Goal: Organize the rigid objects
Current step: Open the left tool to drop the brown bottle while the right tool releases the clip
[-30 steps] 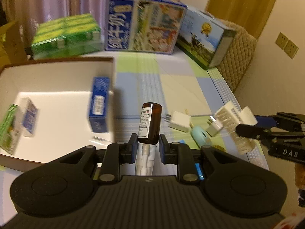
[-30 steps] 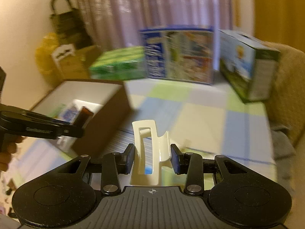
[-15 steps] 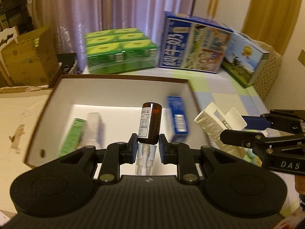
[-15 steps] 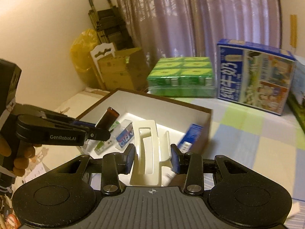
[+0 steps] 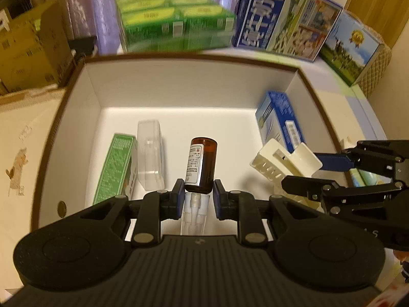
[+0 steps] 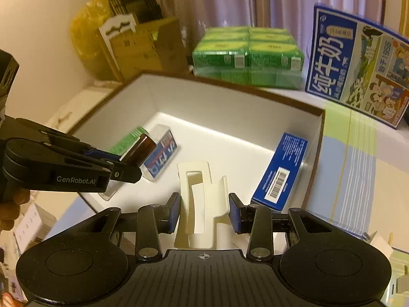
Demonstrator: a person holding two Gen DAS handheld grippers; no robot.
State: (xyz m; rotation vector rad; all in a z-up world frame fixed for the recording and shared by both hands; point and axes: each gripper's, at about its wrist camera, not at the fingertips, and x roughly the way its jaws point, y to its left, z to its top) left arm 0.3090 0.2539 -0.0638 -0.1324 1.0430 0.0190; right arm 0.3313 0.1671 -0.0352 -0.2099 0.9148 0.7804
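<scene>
My left gripper (image 5: 198, 194) is shut on a brown spray bottle (image 5: 202, 165) by its clear cap and holds it over the open white box (image 5: 194, 87). My right gripper (image 6: 204, 209) is shut on a white hair claw clip (image 6: 202, 199), held above the box's near right part; it also shows in the left wrist view (image 5: 283, 163). Inside the box lie a green carton (image 5: 115, 168), a clear plastic case (image 5: 150, 153) and a blue carton (image 5: 278, 122) leaning on the right wall. The left gripper with the bottle (image 6: 139, 149) shows in the right wrist view.
Green cartons (image 5: 173, 20), a large blue milk box (image 5: 283, 18) and another printed box (image 5: 352, 43) stand behind the white box. Cardboard boxes (image 5: 28, 48) are at the left. The checked tablecloth (image 6: 363, 158) lies to the right.
Both grippers have moved left from the tablecloth to above the white box and dropped closer to it, still holding the bottle and the clip.
</scene>
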